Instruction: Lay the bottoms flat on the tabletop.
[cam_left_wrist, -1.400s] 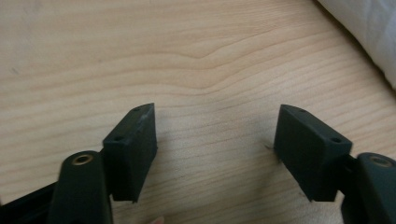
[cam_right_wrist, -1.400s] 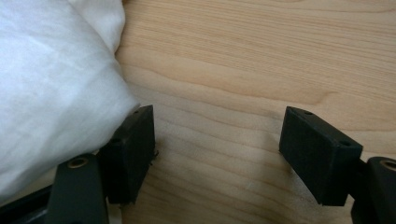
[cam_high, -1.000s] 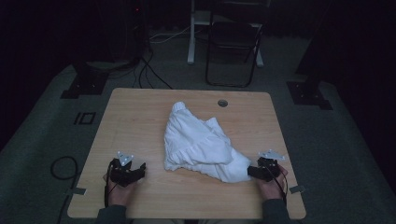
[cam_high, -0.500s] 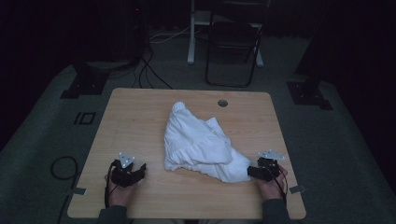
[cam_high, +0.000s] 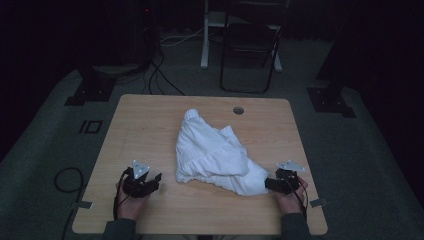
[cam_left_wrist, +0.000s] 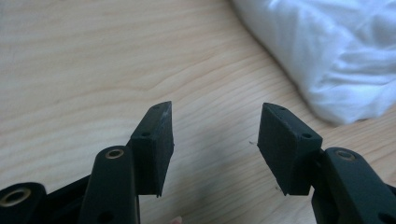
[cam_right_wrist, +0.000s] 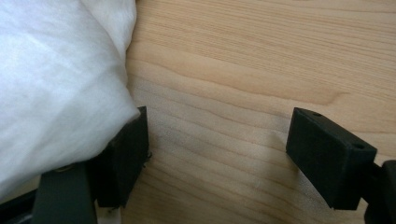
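My left gripper has just been closing a little, but its jaws stand apart with nothing between them, near the left edge of the white cloth. The cloth lies crumpled in the middle of the table. My right gripper is wide apart, and cloth drapes over one jaw. I think a grab here catches only one loose layer. There is free wood on both sides, but the near edge is close to my hands
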